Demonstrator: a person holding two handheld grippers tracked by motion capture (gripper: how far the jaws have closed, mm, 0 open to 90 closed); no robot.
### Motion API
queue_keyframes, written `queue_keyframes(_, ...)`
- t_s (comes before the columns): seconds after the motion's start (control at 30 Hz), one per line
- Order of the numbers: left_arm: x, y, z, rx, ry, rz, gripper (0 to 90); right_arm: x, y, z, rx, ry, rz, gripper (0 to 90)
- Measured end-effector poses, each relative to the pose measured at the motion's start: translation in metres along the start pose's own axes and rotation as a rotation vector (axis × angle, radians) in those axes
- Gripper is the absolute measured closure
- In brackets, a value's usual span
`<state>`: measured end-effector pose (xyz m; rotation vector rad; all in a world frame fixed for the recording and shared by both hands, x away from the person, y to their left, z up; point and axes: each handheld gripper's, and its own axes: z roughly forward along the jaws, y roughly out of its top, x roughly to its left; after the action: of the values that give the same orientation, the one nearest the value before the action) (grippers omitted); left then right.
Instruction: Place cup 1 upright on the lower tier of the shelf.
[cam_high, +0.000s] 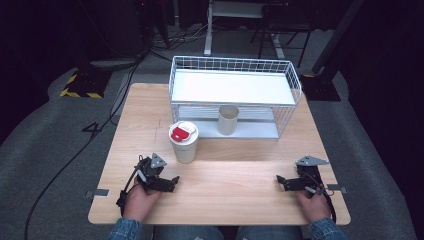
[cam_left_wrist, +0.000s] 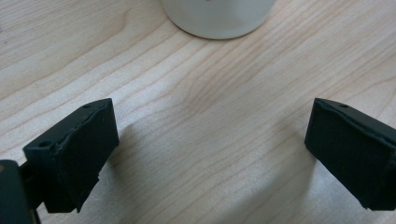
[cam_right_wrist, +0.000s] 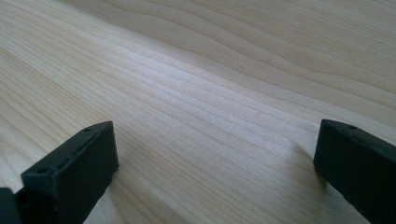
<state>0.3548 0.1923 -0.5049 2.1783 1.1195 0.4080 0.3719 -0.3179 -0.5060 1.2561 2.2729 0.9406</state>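
A white cup with a white lid and red tab (cam_high: 183, 141) stands on the wooden table (cam_high: 225, 185), left of centre. Its base (cam_left_wrist: 217, 18) shows at the top of the left gripper view. A second, open beige cup (cam_high: 228, 120) stands on the lower shelf of the white wire rack (cam_high: 235, 95). My left gripper (cam_high: 175, 180) rests low on the table in front of the lidded cup, open, with bare wood between its jaws (cam_left_wrist: 210, 144). Near the table's right front, my right gripper (cam_high: 279, 180) is open over bare wood (cam_right_wrist: 215, 158).
The wire rack fills the back half of the table and has a flat white top shelf (cam_high: 230, 86). Bare wood stretches between the two grippers. Cables and stand legs (cam_high: 210, 35) lie on the grey floor beyond the table.
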Motion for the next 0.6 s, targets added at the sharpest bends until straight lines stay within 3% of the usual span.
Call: queue_keyframes(0.6,0.0049,0.0037,0.0025,-0.005,-0.006,0.005,6.4,0.0,-0.0001,0.0,0.0,0.0,-0.001,0.0)
